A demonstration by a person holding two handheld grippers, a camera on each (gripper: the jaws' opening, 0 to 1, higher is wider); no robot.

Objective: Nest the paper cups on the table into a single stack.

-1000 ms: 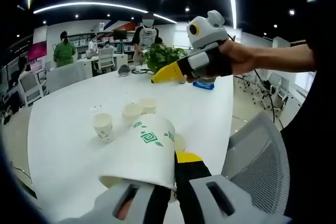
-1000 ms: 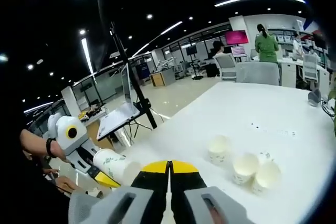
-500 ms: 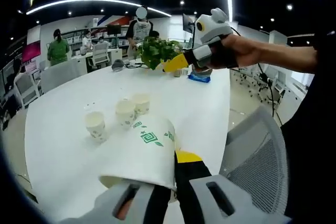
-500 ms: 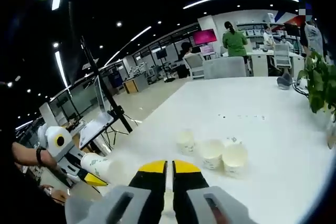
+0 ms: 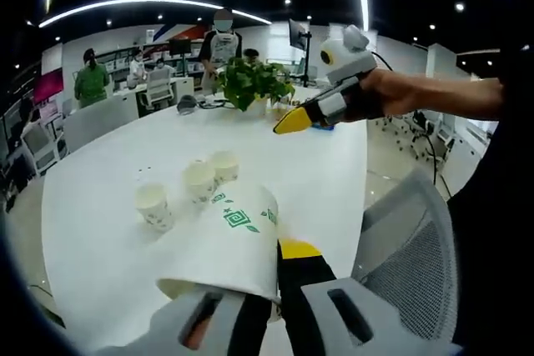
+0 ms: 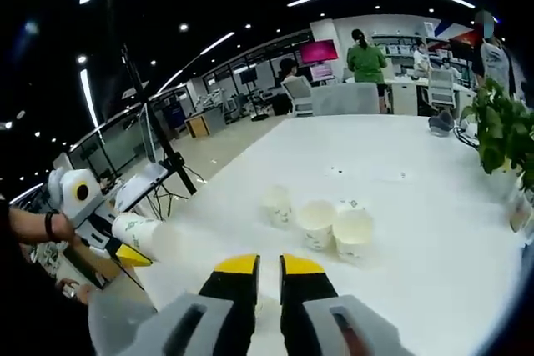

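A: Progress?
B: Barely begun. Left gripper [image 5: 265, 310] clamps one paper cup [image 5: 229, 243]; three cups [image 6: 319, 223] stand loose mid table [image 6: 434, 231].
A: Right gripper [image 6: 267, 266]?
B: Jaws slightly apart, carrying nothing, near edge.

Ahead of the left gripper [image 5: 265, 289] fingers, three cups on the worktop [image 5: 317, 181]: lone cup [image 5: 154, 206] leftmost, middle cup [image 5: 200, 182] and far cup [image 5: 224, 166] close together beyond. Held cup [image 5: 227, 243] between those fingers. Right gripper [image 5: 294, 119] above the worktop, right of the cups. Plant [image 5: 249, 82] behind.
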